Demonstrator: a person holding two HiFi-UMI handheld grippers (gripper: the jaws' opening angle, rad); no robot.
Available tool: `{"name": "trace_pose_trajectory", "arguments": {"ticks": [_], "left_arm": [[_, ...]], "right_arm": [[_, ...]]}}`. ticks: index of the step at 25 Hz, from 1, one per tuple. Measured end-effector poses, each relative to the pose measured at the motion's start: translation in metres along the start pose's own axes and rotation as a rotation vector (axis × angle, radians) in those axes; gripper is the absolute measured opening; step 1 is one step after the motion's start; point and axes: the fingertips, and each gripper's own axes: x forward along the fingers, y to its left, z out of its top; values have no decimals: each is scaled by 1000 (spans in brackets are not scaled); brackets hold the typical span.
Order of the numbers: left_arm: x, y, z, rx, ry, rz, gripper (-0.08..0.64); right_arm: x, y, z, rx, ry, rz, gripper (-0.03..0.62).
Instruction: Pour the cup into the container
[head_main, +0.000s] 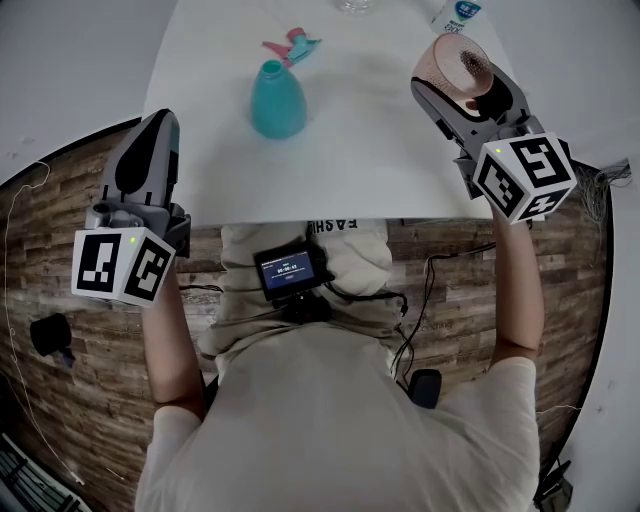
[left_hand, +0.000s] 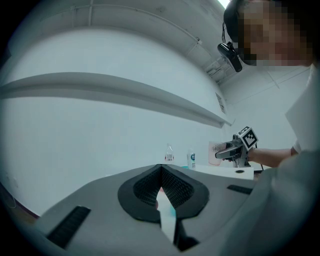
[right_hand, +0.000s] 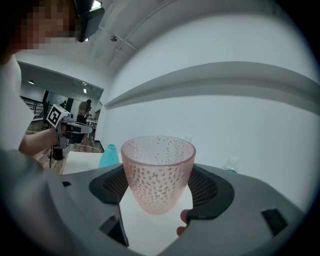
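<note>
The left tongs (left_hand: 161, 175), at the lower left of the head view, are pressed together on nothing, their ribbed black pads meeting. At the upper right, the right tongs (head_main: 465, 85) pinch the cup (right_hand: 157, 172) by its sides. It is translucent pink with a dimpled wall tapering to a rounded base, its long axis upright and its mouth up. Farther off on the white counter (head_main: 380, 150) stands the teal container (head_main: 278, 98), bell-shaped with an open neck. A pink-and-teal sprayer head (head_main: 290, 45) lies beyond it. Only the gripper views show the clear bottles (left_hand: 169, 152) at the far edge whole.
</note>
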Motion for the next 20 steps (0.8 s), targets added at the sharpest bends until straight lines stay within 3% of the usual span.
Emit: {"name": "trace_pose_trajectory", "arguments": {"ticks": [20], "left_arm": [[-3, 4, -10, -5, 29, 16, 9]], "right_arm": [[2, 3, -27, 30, 59, 19, 367]]}}
